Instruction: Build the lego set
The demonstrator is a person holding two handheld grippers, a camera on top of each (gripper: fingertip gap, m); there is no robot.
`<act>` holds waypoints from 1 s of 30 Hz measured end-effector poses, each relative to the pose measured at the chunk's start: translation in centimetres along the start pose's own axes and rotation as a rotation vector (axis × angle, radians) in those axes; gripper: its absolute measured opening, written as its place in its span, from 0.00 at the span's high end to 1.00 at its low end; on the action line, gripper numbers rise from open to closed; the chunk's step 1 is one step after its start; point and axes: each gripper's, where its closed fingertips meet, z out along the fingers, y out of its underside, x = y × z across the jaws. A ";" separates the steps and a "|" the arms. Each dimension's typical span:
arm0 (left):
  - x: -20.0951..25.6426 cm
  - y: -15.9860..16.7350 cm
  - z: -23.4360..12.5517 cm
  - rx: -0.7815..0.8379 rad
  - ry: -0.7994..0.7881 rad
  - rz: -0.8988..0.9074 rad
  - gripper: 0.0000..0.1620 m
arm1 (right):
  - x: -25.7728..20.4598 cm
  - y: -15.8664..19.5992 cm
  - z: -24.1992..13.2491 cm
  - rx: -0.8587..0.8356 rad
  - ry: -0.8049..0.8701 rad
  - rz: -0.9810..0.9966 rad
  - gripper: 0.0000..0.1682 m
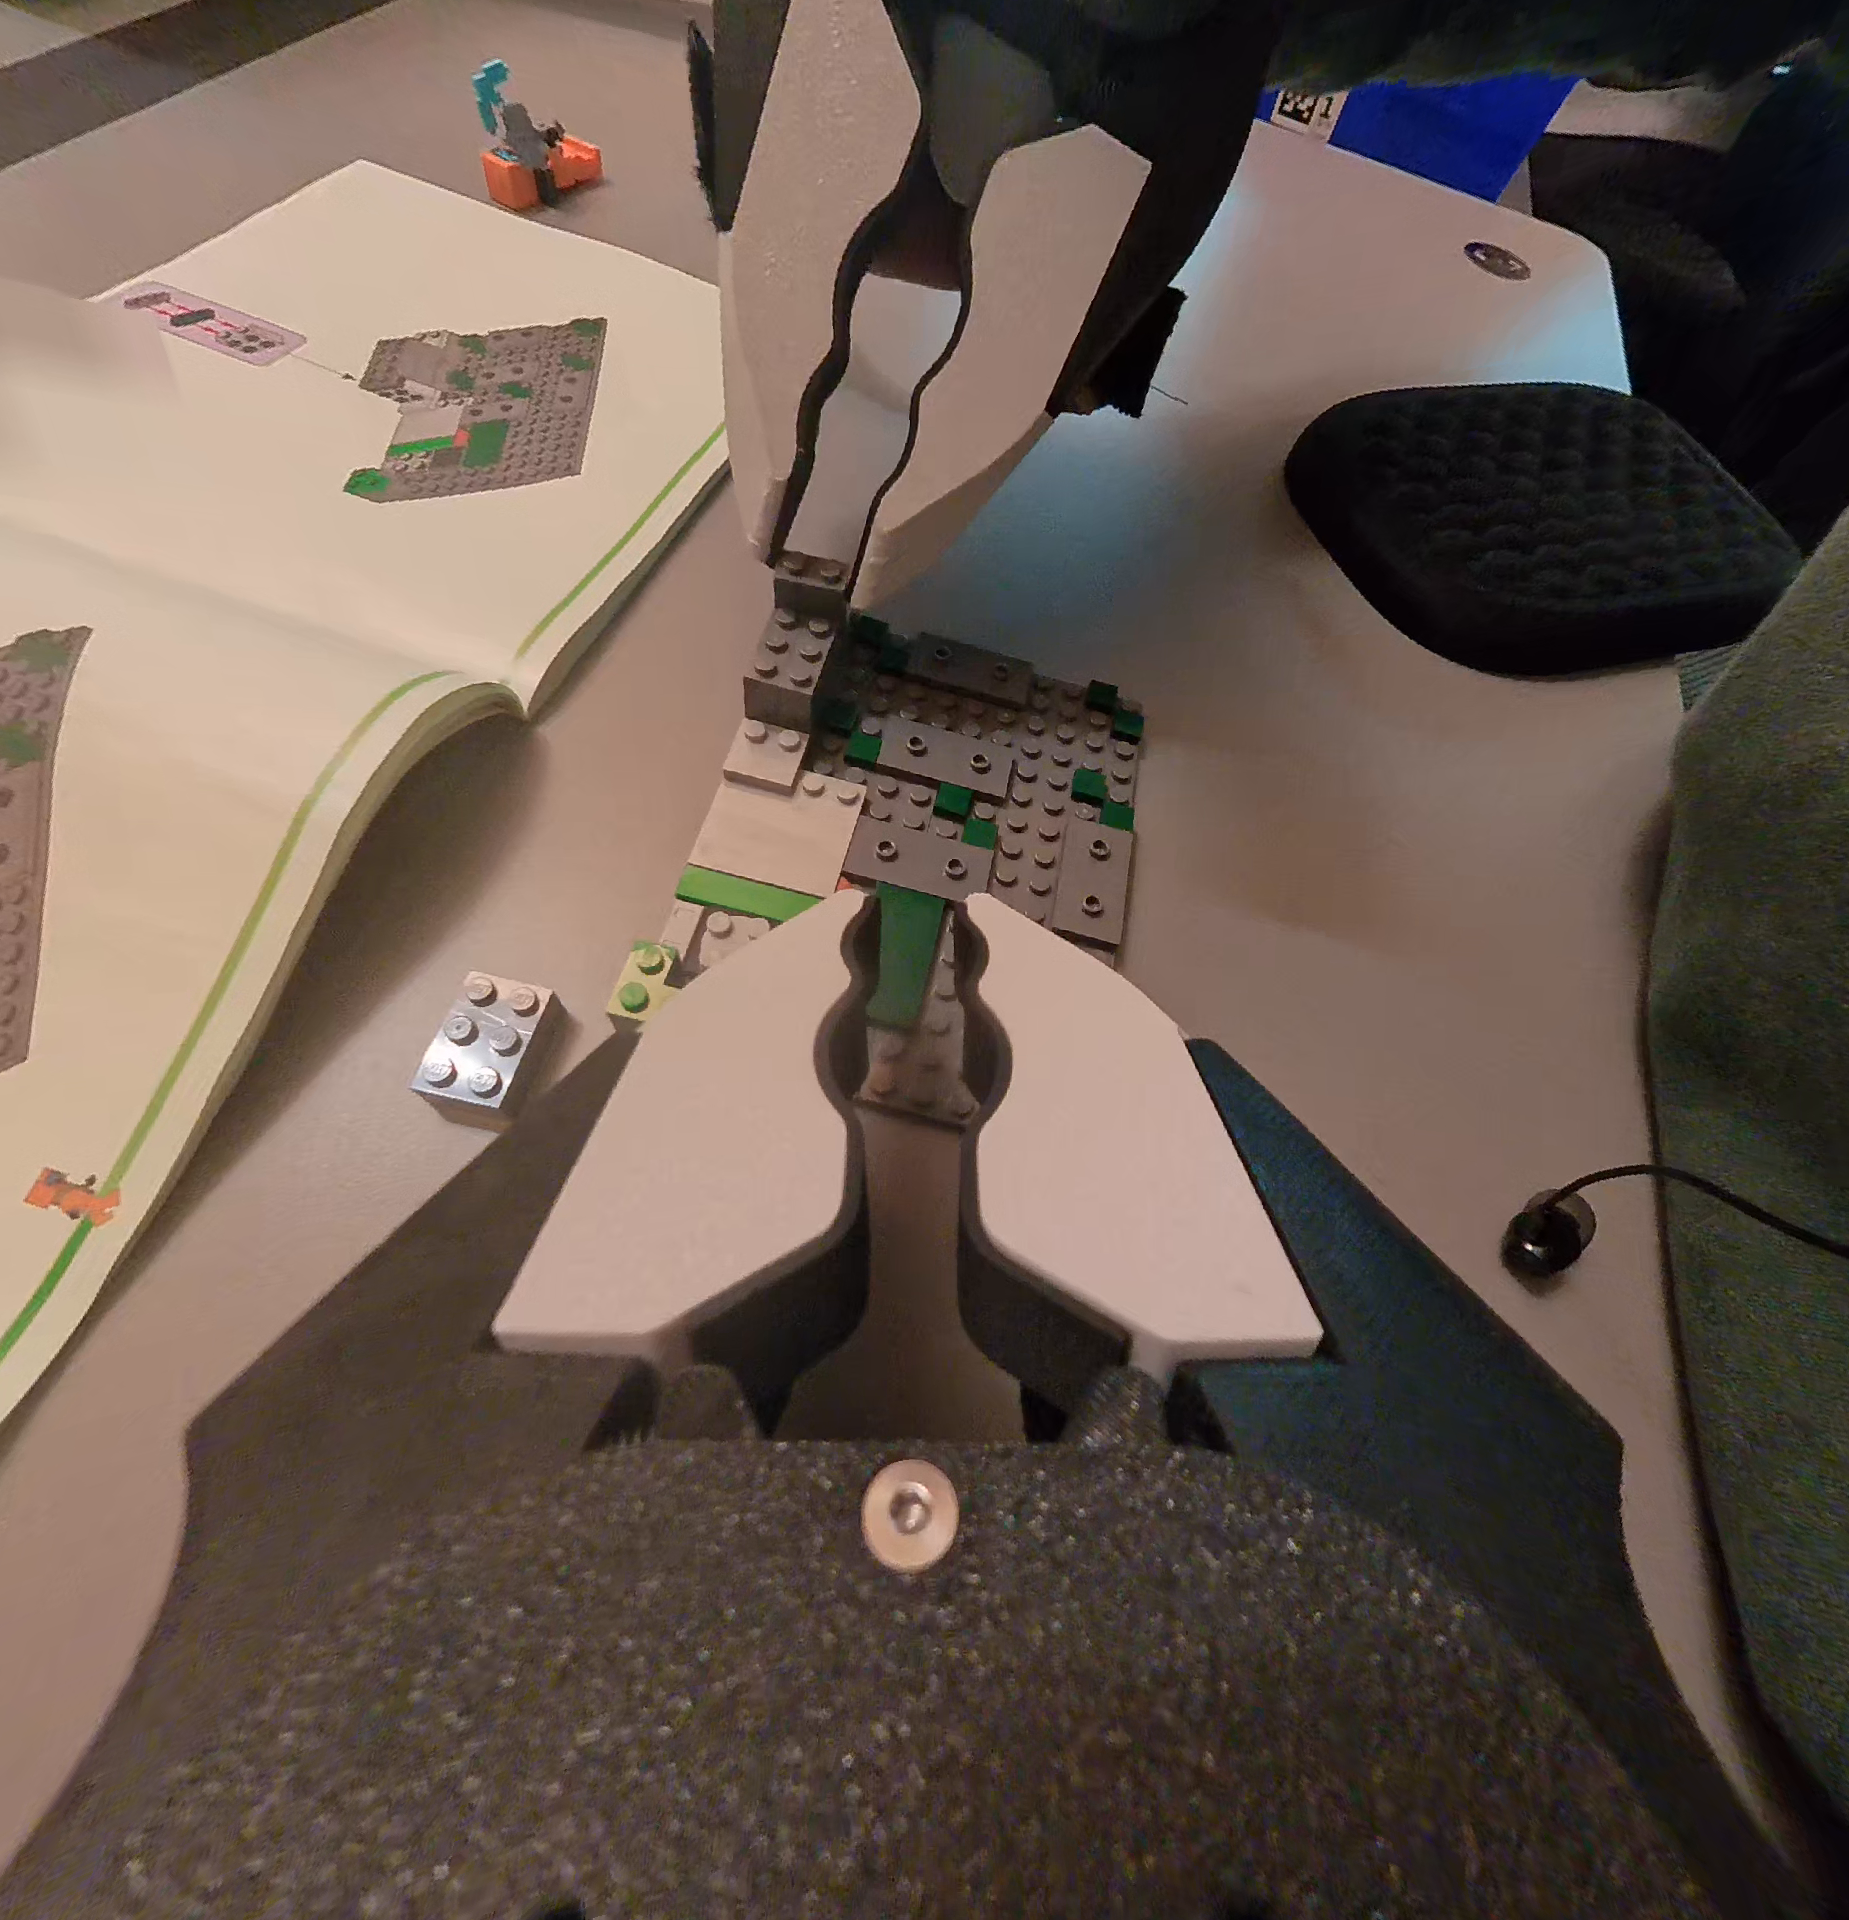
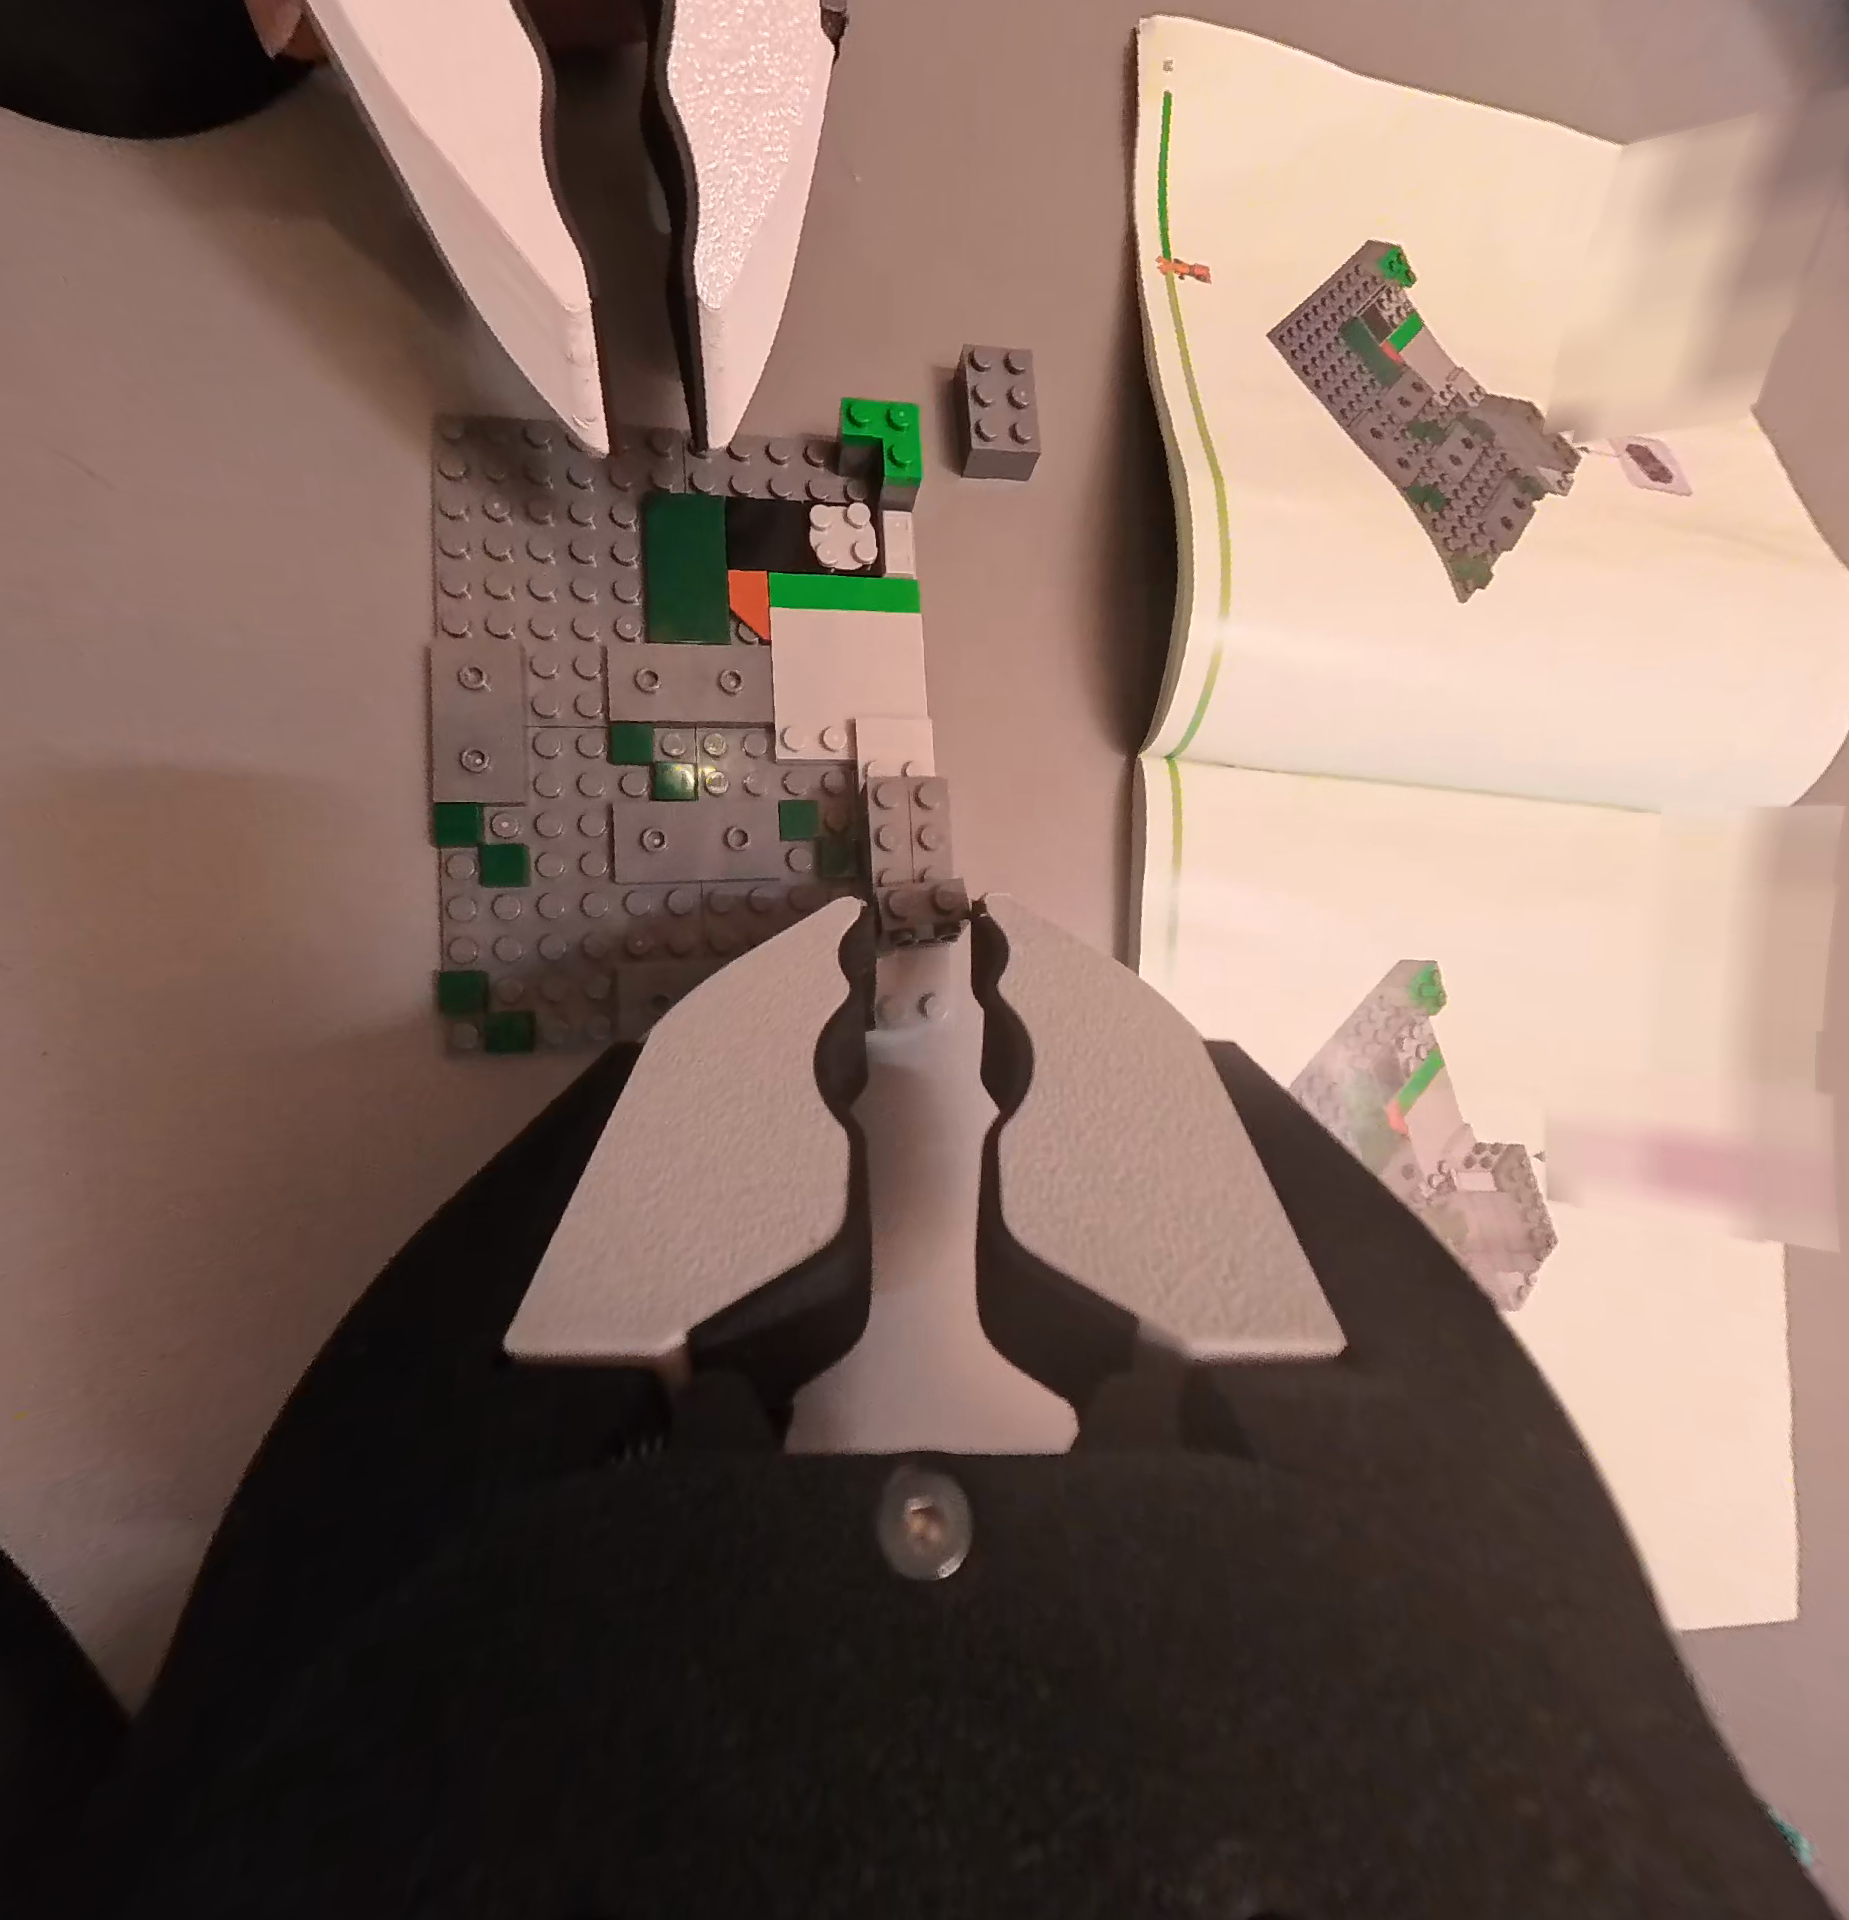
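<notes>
The grey Lego baseplate (image 1: 1045, 800) (image 2: 525, 561) lies flat with grey plates, dark green tiles and a white tile on it. My left gripper (image 1: 907, 906) sits low at one edge, jaws a narrow gap apart astride the dark green tile (image 1: 904, 956). It also shows at the top of the right wrist view (image 2: 652, 442), tips on the plate's edge. My right gripper (image 2: 920, 909) is shut on a small dark grey brick (image 2: 920, 914) (image 1: 811, 577). It holds the brick just over the grey brick stack (image 1: 790, 665) at the model's corner.
An open instruction booklet (image 1: 276, 520) (image 2: 1471, 675) lies beside the model. A loose grey brick (image 1: 489, 1039) (image 2: 998, 410) and a lime green piece (image 1: 645, 982) lie between them. A small orange build (image 1: 535, 145), a black padded rest (image 1: 1522, 520) and a cable (image 1: 1543, 1231) are farther off. The grippers' ends are close to 9 cm from one another.
</notes>
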 end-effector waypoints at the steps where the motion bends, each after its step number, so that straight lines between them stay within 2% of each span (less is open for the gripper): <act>1: 0.0 0.0 0.0 0.000 0.000 0.000 0.92 | 0.0 0.0 0.0 0.004 0.002 0.007 0.90; 30: -0.1 0.1 0.1 -0.005 0.006 -0.013 0.92 | 0.4 0.1 -1.0 0.031 0.009 0.044 0.85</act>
